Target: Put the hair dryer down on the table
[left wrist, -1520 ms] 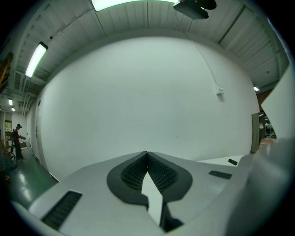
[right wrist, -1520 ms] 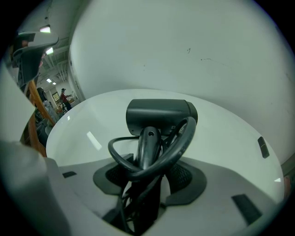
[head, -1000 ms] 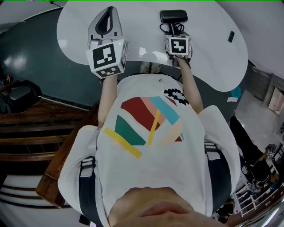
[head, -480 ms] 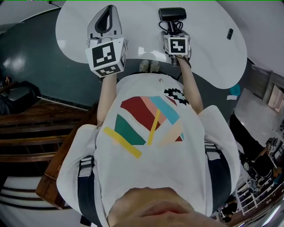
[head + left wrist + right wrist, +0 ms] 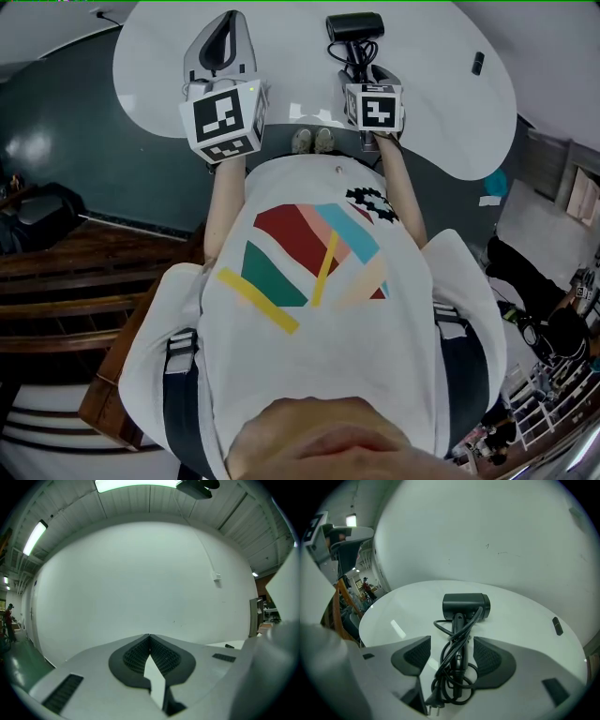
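A black hair dryer [image 5: 354, 26] lies on the white round table [image 5: 441, 103], its cord wound loosely around the handle. In the right gripper view the hair dryer [image 5: 466, 606] points its head away from me, and its handle and plug run back between the jaws. My right gripper [image 5: 362, 73] [image 5: 451, 640] is open; its jaws have just been opening, and the pads stand clear on either side of the handle. My left gripper [image 5: 228, 23] [image 5: 150, 636] hovers to the left, shut, with nothing in it.
A small black object [image 5: 477, 63] [image 5: 557, 626] lies on the table at the far right. The person's shoes [image 5: 312, 141] show below the table's near edge. Wooden furniture [image 5: 56, 272] stands at the left, on dark floor.
My right gripper has drawn back and upward from the hair dryer, which stays lying on the table. The left gripper has hardly moved.
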Action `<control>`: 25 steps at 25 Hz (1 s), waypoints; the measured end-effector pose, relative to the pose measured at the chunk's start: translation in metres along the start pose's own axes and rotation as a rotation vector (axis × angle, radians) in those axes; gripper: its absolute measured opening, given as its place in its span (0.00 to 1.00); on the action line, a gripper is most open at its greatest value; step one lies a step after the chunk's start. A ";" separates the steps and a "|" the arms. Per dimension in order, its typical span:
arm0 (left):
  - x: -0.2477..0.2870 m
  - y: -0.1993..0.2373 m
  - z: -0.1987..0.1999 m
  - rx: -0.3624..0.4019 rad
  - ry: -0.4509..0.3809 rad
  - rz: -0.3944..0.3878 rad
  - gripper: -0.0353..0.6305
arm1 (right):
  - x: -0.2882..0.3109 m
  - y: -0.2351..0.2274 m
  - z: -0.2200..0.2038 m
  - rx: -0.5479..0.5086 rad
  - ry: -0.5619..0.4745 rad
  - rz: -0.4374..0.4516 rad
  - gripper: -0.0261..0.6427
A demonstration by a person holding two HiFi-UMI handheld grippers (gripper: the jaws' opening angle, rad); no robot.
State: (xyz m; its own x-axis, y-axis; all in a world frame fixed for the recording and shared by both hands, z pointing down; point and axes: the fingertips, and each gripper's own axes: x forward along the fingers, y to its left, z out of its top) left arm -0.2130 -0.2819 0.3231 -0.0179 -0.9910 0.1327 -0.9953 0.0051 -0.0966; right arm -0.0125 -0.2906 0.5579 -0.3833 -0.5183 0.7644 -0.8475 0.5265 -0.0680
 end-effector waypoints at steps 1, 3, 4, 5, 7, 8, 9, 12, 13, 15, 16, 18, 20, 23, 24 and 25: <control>-0.001 -0.001 0.000 0.000 -0.001 -0.002 0.08 | -0.004 0.001 0.001 -0.004 -0.009 -0.002 0.47; -0.002 -0.002 0.001 -0.001 -0.005 -0.006 0.08 | -0.013 0.001 0.008 -0.010 -0.036 -0.009 0.47; -0.002 -0.002 0.001 -0.002 -0.007 -0.008 0.08 | -0.018 0.001 0.013 -0.011 -0.053 -0.013 0.47; -0.002 -0.003 0.002 -0.002 -0.009 -0.011 0.08 | -0.023 0.000 0.020 -0.012 -0.073 -0.019 0.47; -0.001 -0.005 0.004 -0.003 -0.014 -0.019 0.08 | -0.034 -0.001 0.034 -0.023 -0.119 -0.035 0.47; -0.001 -0.007 0.005 -0.002 -0.017 -0.023 0.08 | -0.039 -0.001 0.041 -0.031 -0.146 -0.044 0.47; -0.001 -0.008 0.006 -0.002 -0.022 -0.027 0.08 | -0.045 -0.002 0.050 -0.036 -0.173 -0.051 0.47; 0.000 -0.013 0.010 -0.006 -0.036 -0.035 0.08 | -0.059 -0.002 0.076 -0.033 -0.255 -0.055 0.47; 0.000 -0.015 0.011 -0.009 -0.039 -0.038 0.08 | -0.064 -0.002 0.085 -0.030 -0.282 -0.056 0.47; 0.000 -0.019 0.015 -0.011 -0.044 -0.047 0.08 | -0.076 -0.004 0.102 -0.030 -0.337 -0.068 0.44; -0.001 -0.021 0.017 -0.010 -0.047 -0.051 0.08 | -0.083 -0.005 0.111 -0.031 -0.367 -0.075 0.40; -0.001 -0.025 0.020 -0.009 -0.054 -0.059 0.08 | -0.098 -0.005 0.128 -0.032 -0.430 -0.088 0.34; -0.001 -0.028 0.023 -0.009 -0.063 -0.065 0.08 | -0.114 -0.006 0.143 -0.035 -0.495 -0.106 0.27; -0.003 -0.031 0.029 -0.005 -0.076 -0.071 0.08 | -0.141 -0.008 0.159 -0.038 -0.594 -0.147 0.13; -0.004 -0.032 0.031 -0.004 -0.081 -0.073 0.08 | -0.149 -0.008 0.164 -0.040 -0.623 -0.162 0.10; -0.004 -0.033 0.034 -0.003 -0.085 -0.075 0.08 | -0.157 -0.008 0.168 -0.043 -0.650 -0.176 0.08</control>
State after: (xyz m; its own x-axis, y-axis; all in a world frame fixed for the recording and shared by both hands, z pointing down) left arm -0.1770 -0.2824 0.2926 0.0649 -0.9964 0.0551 -0.9938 -0.0695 -0.0870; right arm -0.0072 -0.3266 0.3301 -0.3956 -0.8918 0.2195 -0.9072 0.4167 0.0583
